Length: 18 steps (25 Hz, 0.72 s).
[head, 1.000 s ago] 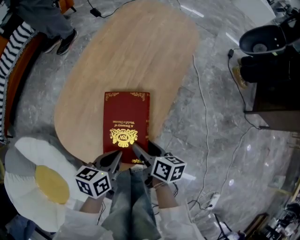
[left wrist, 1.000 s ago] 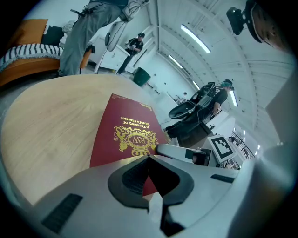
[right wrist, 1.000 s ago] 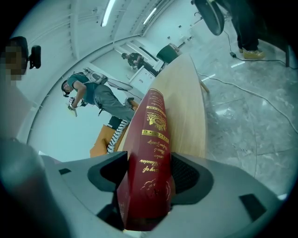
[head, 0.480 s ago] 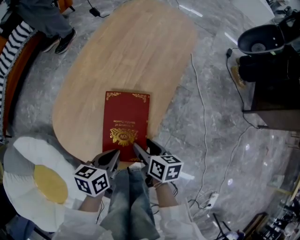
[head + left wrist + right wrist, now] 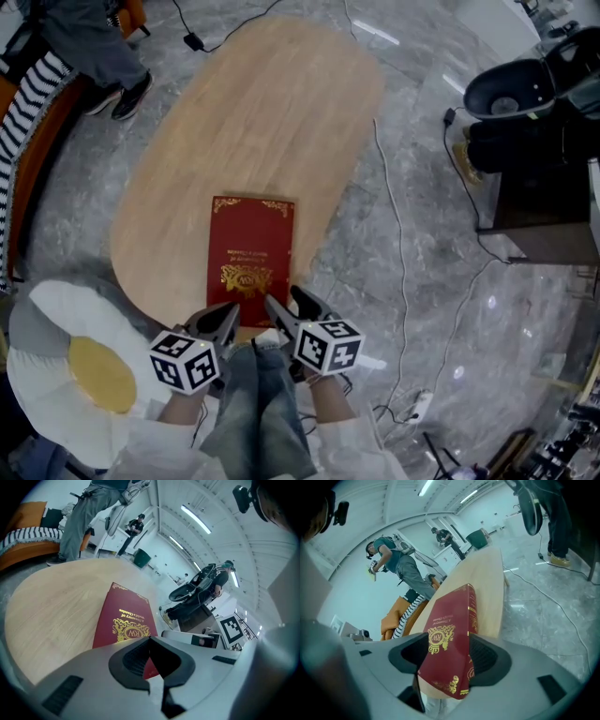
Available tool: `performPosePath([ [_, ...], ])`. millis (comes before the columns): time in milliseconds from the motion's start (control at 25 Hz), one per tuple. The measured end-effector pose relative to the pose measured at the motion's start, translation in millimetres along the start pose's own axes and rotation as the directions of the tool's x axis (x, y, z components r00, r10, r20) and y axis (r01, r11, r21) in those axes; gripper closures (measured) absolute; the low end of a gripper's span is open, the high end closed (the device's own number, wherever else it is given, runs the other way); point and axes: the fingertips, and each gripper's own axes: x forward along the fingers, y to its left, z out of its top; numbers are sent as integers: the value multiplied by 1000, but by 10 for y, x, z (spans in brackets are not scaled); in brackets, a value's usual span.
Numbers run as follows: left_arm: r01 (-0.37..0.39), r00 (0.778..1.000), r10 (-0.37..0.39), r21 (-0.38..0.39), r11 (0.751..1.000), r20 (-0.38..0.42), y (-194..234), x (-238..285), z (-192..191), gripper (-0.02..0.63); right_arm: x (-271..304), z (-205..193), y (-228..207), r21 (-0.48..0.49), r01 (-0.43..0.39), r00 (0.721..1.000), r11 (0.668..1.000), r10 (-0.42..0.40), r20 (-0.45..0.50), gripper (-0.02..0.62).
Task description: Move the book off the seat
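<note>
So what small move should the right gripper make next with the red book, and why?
Probably open the fingers of the right gripper and release: the red book already lies flat on the wooden table, apart from the white seat, with only its near end between those fingers.

Book (image 5: 249,246): lying flat on the desk (image 5: 272,112), right at its near end.
Right tool (image 5: 281,298): at the book's near right corner, corner between its jaws.
Left tool (image 5: 225,314): just left of it, at the book's near edge.
Cushion (image 5: 66,375): left, by the desk's near rim.
Cable (image 5: 398,216): on the floor, right of the desk.
</note>
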Motion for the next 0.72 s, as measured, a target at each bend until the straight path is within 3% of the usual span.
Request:
performPosePath([
  [520, 46, 999, -46, 91, 995, 0, -629, -427, 533, 600, -594, 546, 774, -84, -27, 994, 996, 36, 106, 345],
  [720, 77, 996, -82, 106, 991, 40, -1015, -760, 803, 600, -969, 799, 1136, -135, -27, 988, 990, 47, 145, 422],
])
